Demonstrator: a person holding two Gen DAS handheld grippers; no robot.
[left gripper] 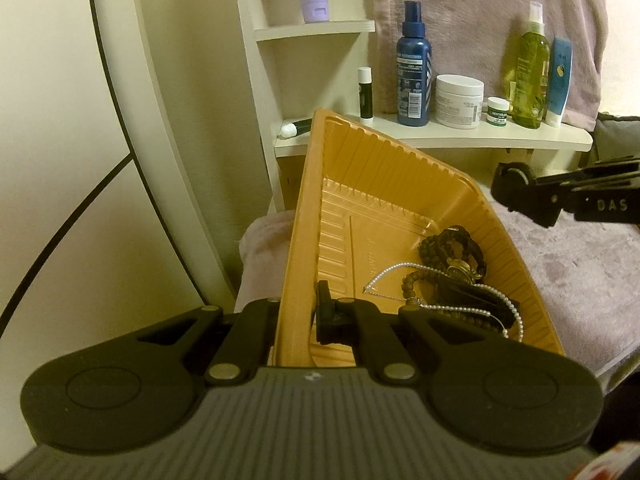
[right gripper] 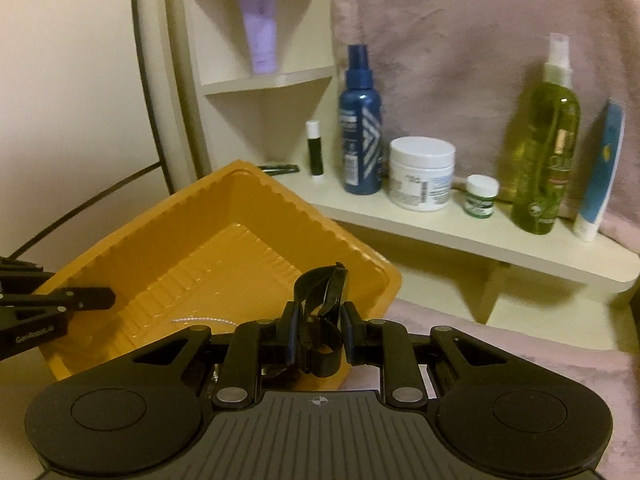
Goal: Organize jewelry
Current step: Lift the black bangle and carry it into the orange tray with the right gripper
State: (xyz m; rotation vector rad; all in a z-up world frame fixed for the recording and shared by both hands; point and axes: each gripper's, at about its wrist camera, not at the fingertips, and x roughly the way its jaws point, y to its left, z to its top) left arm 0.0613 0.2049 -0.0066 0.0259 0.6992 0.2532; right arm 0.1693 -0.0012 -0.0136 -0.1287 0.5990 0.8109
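One orange tray point(left gripper: 384, 184), tilted. The left gripper point(left gripper: 298, 316) is clenched on its near rim. Inside, to the right of that grip: one pearl strand point(left gripper: 496, 300) and a tangle of dark bead bracelets point(left gripper: 452, 256) — count unclear. The right gripper point(right gripper: 320, 328) grasps one black strap point(right gripper: 324, 284) over the tray's right corner — open fabric beyond.

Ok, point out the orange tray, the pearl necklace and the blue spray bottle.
orange tray point(left gripper: 384, 168), left wrist view, bare ribbed far wall.
pearl necklace point(left gripper: 490, 290), left wrist view, bead strand over the dark jewelry.
blue spray bottle point(right gripper: 360, 140), right wrist view, labelled body.
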